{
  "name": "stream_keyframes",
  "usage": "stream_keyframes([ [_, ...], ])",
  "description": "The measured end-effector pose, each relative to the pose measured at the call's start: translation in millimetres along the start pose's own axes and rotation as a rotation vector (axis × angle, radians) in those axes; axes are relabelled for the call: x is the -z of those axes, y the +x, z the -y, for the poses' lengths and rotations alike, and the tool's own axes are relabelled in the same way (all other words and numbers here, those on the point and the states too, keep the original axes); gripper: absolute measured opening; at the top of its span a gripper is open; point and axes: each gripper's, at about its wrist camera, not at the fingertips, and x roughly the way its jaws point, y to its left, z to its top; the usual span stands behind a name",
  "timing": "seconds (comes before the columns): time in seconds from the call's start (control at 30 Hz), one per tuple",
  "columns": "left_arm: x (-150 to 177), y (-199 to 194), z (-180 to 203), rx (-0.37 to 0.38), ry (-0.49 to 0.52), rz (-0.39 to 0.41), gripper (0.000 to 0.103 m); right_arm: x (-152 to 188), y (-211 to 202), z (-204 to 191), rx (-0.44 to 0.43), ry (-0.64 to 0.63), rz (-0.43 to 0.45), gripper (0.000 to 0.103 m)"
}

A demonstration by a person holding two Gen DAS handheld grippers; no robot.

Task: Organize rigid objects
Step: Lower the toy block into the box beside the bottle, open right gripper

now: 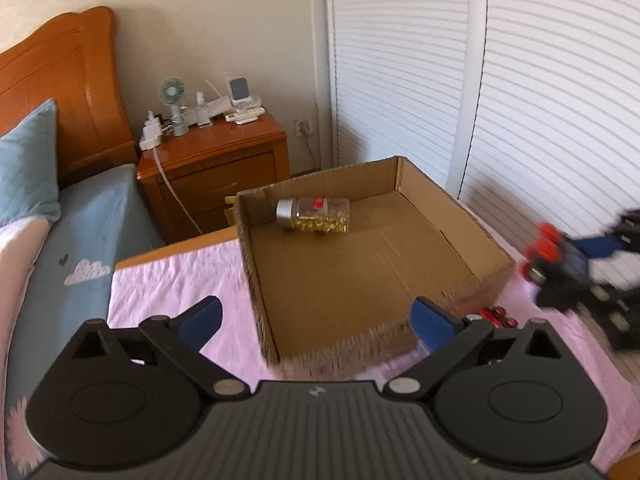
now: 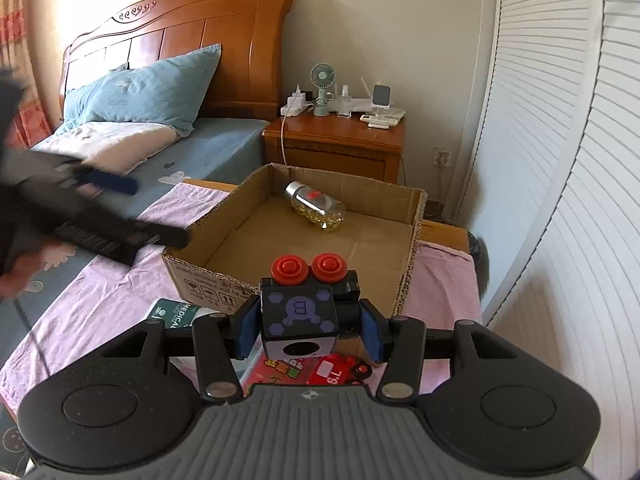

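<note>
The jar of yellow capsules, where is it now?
The jar of yellow capsules lies on its side inside the cardboard box, near the far wall, silver cap toward the bed.

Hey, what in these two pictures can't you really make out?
- Red toy car, right wrist view: mostly behind the right gripper and the block toy it clamps.
- Green packet, right wrist view: print cut off by a gripper finger.
- Left gripper, right wrist view: motion-blurred; the hand holding it is cut by the left edge.
- Box near rim, left wrist view: blurred.
- Bottle label, both views: too small to read.
</note>
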Motion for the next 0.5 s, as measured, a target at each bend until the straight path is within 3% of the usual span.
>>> stream_keyframes([
  [0.27,52.3,-41.4,4.2,-0.109,-0.059,0.018,0.101,-25.0,34.0,-0.2,0.022,0.010,-0.034,0.056],
  [0.5,75.3,-48.6,0.2,-0.149,-0.099,0.006,0.101,-59.4,86.0,7.5,0.050,0.021,-0.095,0.056],
])
